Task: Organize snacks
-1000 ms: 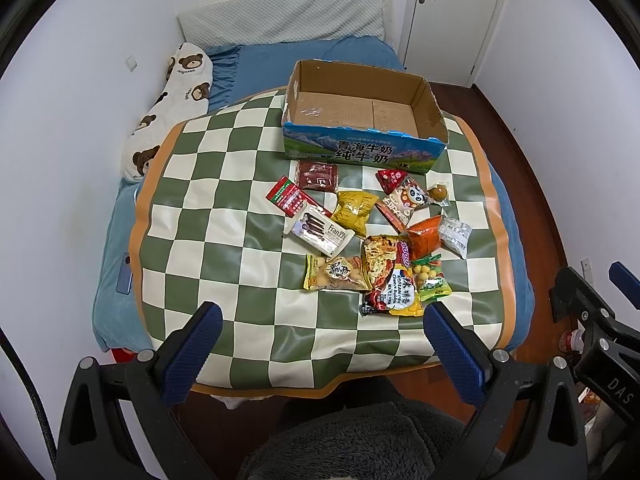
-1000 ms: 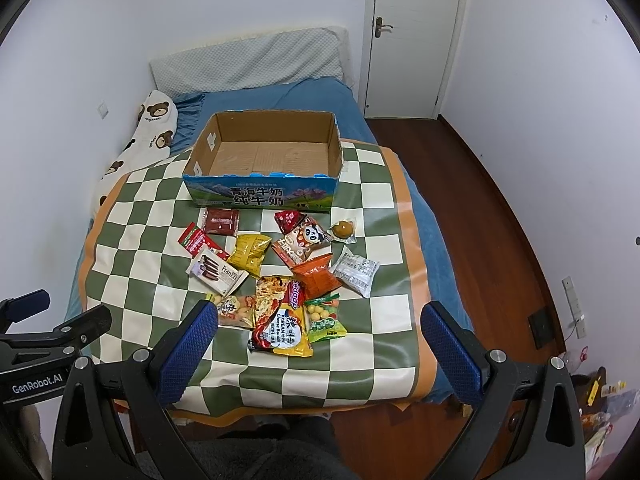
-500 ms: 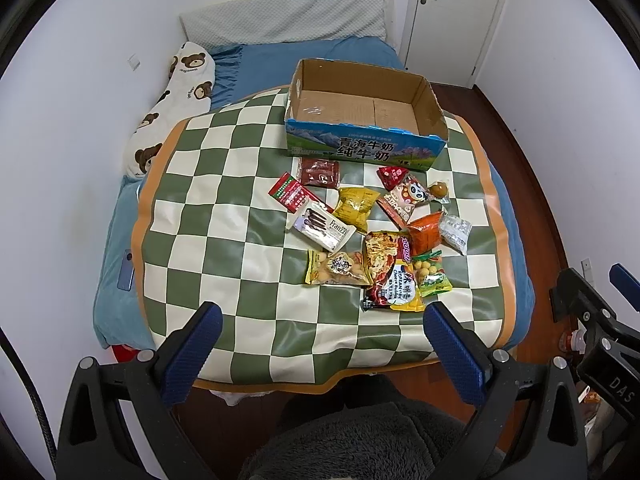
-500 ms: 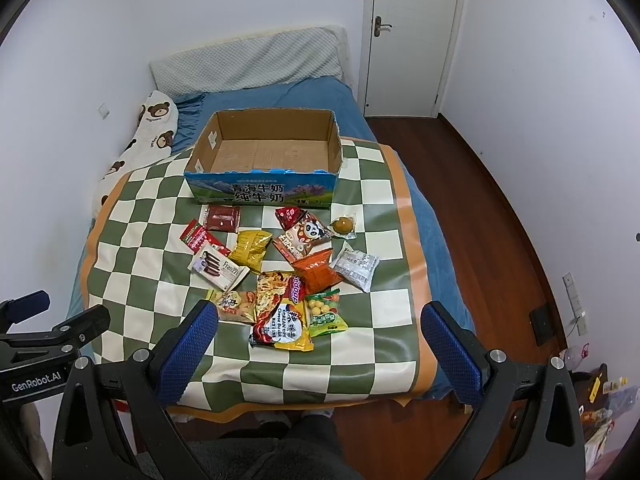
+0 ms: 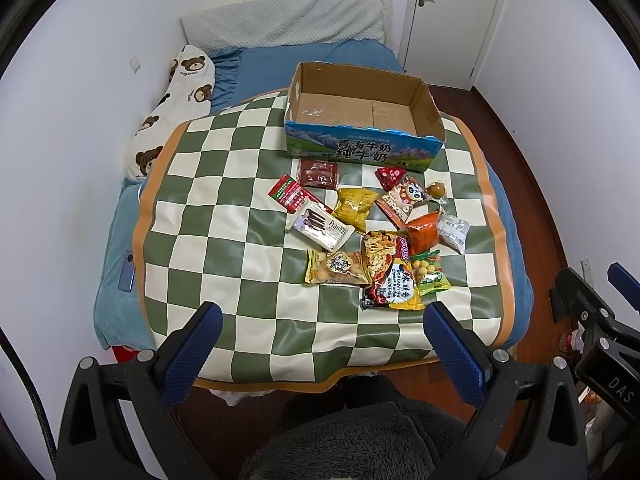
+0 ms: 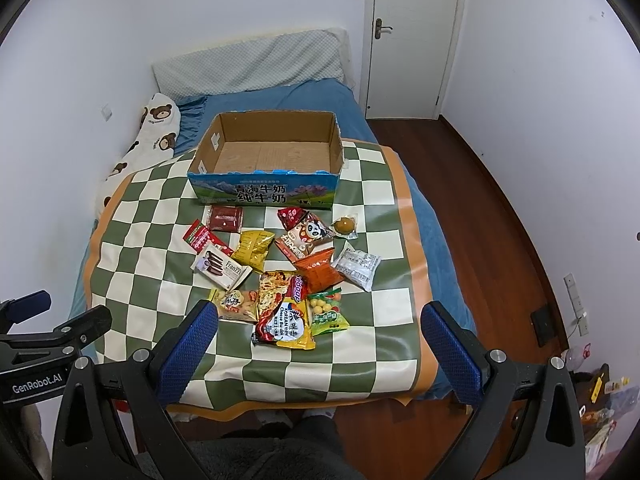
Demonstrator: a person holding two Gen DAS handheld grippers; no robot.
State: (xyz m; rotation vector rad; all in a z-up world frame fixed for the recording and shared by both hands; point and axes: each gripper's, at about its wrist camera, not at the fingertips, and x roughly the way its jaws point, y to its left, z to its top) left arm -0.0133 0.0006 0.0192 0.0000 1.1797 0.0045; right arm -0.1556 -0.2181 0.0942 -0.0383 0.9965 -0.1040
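Several snack packets lie bunched on a green-and-white checked mat (image 5: 208, 240) (image 6: 136, 248), among them a Korean noodle pack (image 5: 394, 280) (image 6: 286, 316), a white Franzzi wafer pack (image 5: 320, 229) (image 6: 220, 268), a yellow bag (image 5: 354, 210) (image 6: 252, 250) and an orange bag (image 5: 422, 232) (image 6: 318, 268). Behind them stands an empty open cardboard milk box (image 5: 360, 114) (image 6: 268, 160). My left gripper (image 5: 320, 344) and right gripper (image 6: 320, 340) hang open above the mat's near edge, well short of the snacks, nothing between their fingers.
The mat covers a bed with a blue sheet (image 5: 264, 68), a grey pillow (image 6: 248, 64) and a bear-print bolster (image 5: 168, 108) along the left wall. A phone (image 5: 127, 272) lies at the bed's left edge. Wooden floor (image 6: 480, 200) and a shut door (image 6: 412, 32) lie to the right.
Both views have drawn slightly back and up from the mat, so the snacks sit a little farther off. Nothing on the mat has moved; both grippers stay open.
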